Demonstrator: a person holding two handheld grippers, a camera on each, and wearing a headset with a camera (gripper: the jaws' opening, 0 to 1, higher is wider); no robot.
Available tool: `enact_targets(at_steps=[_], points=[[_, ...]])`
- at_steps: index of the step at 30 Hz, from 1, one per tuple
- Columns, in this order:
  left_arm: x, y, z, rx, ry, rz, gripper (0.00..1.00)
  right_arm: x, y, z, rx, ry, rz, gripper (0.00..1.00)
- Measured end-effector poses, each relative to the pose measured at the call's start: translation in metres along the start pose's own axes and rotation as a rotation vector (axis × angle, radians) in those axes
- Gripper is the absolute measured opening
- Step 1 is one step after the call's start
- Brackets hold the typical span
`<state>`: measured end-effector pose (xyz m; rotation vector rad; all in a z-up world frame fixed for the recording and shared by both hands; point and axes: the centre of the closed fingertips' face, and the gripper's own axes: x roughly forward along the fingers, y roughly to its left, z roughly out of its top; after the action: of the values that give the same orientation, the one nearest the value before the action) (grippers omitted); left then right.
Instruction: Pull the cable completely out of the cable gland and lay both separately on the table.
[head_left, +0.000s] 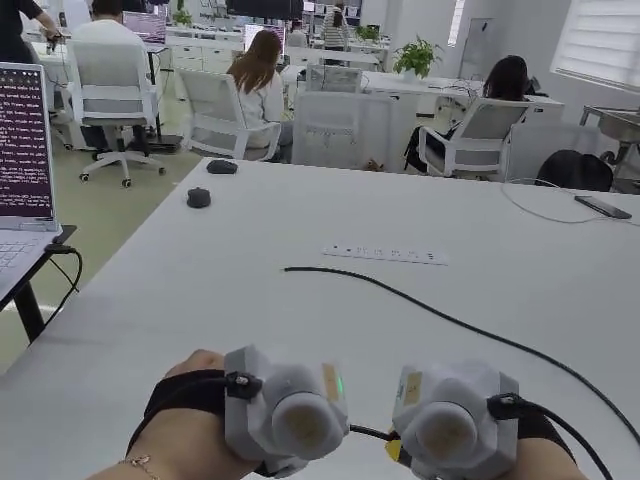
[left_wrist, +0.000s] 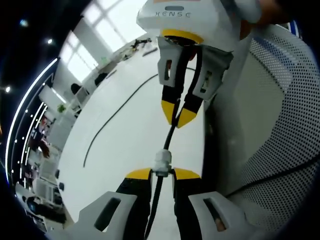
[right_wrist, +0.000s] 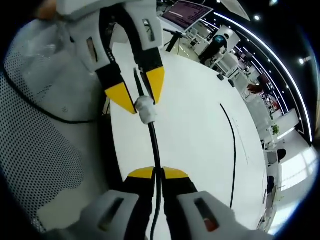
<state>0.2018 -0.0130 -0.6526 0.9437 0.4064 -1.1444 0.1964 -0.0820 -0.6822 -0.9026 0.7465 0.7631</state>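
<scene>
Low over the near edge of the white table, the two grippers face each other tip to tip. My left gripper is shut on the white cable gland, seen in the right gripper view as a white gland between the opposite yellow tips. A short way off along the line, my right gripper is shut on the black cable, which enters the gland. The rest of the cable curves across the table to a free end at mid-table.
A white power strip lies mid-table beyond the cable. Two small dark objects sit at the far left edge, a phone at far right. A laptop stands on a side stand left. Chairs and seated people are behind.
</scene>
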Motion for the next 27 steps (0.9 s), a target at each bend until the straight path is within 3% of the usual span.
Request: enact_targets(at_steps=[3,5,6,9,12,15,20,27], points=[[0.0,0.0,0.0,0.0,0.002,0.0,0.16,0.002,-0.002,-0.013,0.03,0.046,0.001,0.03],[0.0,0.0,0.0,0.0,-0.001,0.002,0.16,0.002,-0.002,-0.013,0.038,0.044,0.006,0.04],[0.0,0.001,0.0,0.002,0.001,0.008,0.16,0.001,-0.002,-0.009,0.035,0.027,0.002,0.07],[-0.001,0.002,0.002,0.001,-0.01,0.015,0.16,-0.002,0.002,0.018,0.015,-0.093,0.01,0.19],[0.0,0.001,0.001,0.007,-0.006,0.011,0.16,-0.006,0.005,0.035,-0.041,-0.158,0.006,0.18],[-0.001,-0.002,0.004,0.019,-0.016,0.001,0.16,-0.011,0.008,0.043,-0.05,-0.2,0.013,0.16],[-0.001,-0.005,0.012,0.033,-0.047,-0.01,0.16,-0.011,0.009,0.046,-0.051,-0.219,0.022,0.06],[-0.001,-0.002,0.007,0.02,-0.031,0.001,0.16,-0.008,0.008,0.038,-0.058,-0.176,0.016,0.03]])
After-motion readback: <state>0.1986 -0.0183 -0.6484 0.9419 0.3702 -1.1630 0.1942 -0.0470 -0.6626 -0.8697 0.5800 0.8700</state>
